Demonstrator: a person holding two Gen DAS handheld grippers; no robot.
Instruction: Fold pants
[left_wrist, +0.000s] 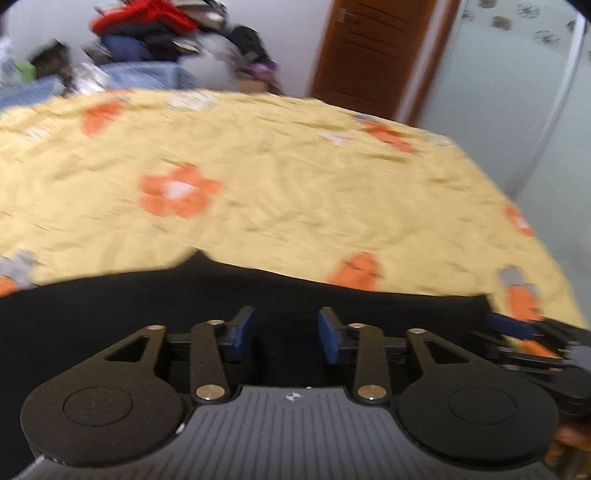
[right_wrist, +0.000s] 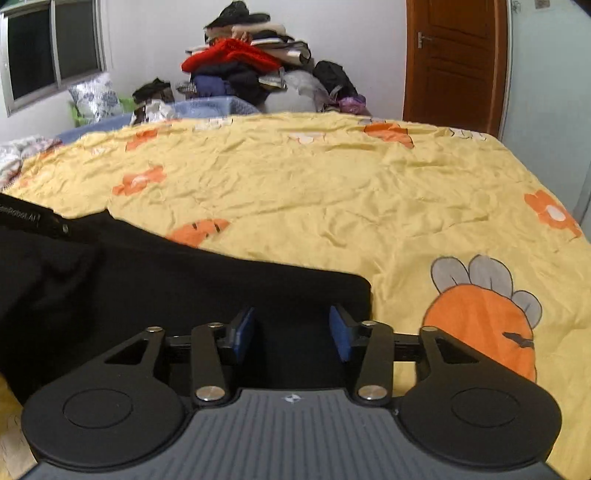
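The right gripper (right_wrist: 291, 334) points over the black pants (right_wrist: 155, 288), which lie on a bed under a yellow bedspread (right_wrist: 314, 192) printed with orange flowers. Its jaws stand apart with blue pads (right_wrist: 244, 332) clear of the cloth, and black fabric shows in the gap between them. The pants' rounded corner sits just beyond the right-hand jaw; the rest spreads away past the left-hand jaw. Far ahead of the jaws a clothes pile (right_wrist: 255, 62) rises against the wall, with a brown door (right_wrist: 454, 62) to its right.

Motion-blurred clothes pile (left_wrist: 147, 33); black pants (right_wrist: 147, 288) cut off at left edge.
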